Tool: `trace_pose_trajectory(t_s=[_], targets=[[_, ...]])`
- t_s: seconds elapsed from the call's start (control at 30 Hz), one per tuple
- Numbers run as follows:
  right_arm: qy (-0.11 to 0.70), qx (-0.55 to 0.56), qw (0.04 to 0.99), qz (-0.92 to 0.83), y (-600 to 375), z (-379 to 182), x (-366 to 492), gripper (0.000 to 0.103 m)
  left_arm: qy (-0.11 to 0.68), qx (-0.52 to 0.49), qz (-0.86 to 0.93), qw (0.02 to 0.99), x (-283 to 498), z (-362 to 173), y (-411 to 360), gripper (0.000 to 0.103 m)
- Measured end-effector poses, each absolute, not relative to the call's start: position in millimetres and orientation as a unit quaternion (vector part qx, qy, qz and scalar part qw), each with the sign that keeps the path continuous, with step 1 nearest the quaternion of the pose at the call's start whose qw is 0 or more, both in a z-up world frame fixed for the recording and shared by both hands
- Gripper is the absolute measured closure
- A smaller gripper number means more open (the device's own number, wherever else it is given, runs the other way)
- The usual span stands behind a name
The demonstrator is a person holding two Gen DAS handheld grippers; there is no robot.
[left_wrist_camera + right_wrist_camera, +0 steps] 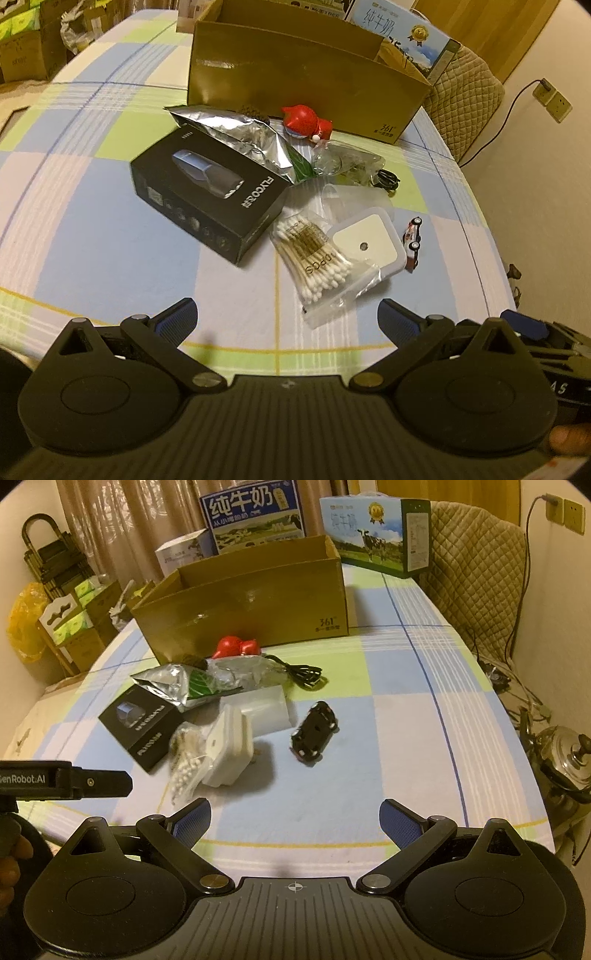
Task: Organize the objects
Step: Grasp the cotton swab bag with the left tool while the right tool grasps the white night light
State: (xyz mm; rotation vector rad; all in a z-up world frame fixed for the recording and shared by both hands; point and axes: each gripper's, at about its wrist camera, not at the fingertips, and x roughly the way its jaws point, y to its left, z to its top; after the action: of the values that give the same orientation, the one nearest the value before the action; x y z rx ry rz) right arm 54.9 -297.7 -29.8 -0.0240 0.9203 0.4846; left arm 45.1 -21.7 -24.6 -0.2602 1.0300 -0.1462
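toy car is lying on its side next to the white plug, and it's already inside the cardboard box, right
Not inside the box. The toy car lies on its side on the checked tablecloth beside the white plug, well in front of the cardboard box, as the right wrist view shows.

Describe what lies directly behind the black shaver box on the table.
Behind the black shaver box lies a crumpled silver foil bag, then the cardboard box. The cardboard box's inside is hidden.

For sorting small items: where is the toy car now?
The toy car lies on the tablecloth at the pile's right edge, beside the white plastic case, in front of the cardboard box.
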Motion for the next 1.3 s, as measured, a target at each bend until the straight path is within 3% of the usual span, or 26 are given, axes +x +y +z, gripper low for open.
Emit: trace_pose_trajectory(t_s=[0.13,0.23,0.37,0.53,0.6,0.67,0.73,0.8,0.9,1.13,1.3], targets=[[0.442,-0.005,0.867,0.232,-299.9,-33.2,64.0,0.008,0.495,-0.129,-0.074,0.856,59.5,-33.6,-27.6,0.001],[0.444,0.000,0.865,0.234,-301.5,-35.4,71.0,0.015,0.494,-0.128,-0.078,0.857,68.5,-38.1,-32.1,0.004],[0.452,0.010,0.861,0.234,-302.0,-40.6,80.5,0.020,0.494,-0.128,-0.079,0.856,80.1,-44.8,-36.5,0.013],[0.455,0.008,0.859,0.235,-298.7,-44.2,88.0,0.020,0.492,-0.145,-0.072,0.855,94.3,-55.5,-36.3,0.023],[0.458,0.009,0.857,0.235,-297.4,-45.8,90.7,0.020,0.493,-0.156,-0.072,0.853,98.3,-59.6,-35.3,0.032],[0.460,0.010,0.857,0.234,-296.8,-47.5,92.8,0.020,0.497,-0.158,-0.073,0.850,102.3,-64.8,-36.5,0.033],[0.461,0.008,0.856,0.233,-295.5,-49.4,94.8,0.020,0.500,-0.157,-0.076,0.848,104.7,-69.5,-38.2,0.039],[0.460,0.007,0.856,0.236,-293.9,-50.0,95.2,0.020,0.504,-0.144,-0.079,0.848,105.6,-72.9,-40.5,0.059],[0.450,0.005,0.857,0.253,-289.2,-47.9,93.8,0.020,0.507,-0.108,-0.082,0.852,103.8,-72.0,-41.5,0.075],[0.427,-0.036,0.851,0.304,-259.6,-47.8,84.8,0.020,0.513,-0.031,-0.093,0.853,86.0,-63.4,-34.1,0.081],[0.402,-0.094,0.848,0.334,-233.0,-53.0,76.8,0.020,0.515,-0.036,-0.094,0.851,76.0,-64.5,-20.6,0.081]])
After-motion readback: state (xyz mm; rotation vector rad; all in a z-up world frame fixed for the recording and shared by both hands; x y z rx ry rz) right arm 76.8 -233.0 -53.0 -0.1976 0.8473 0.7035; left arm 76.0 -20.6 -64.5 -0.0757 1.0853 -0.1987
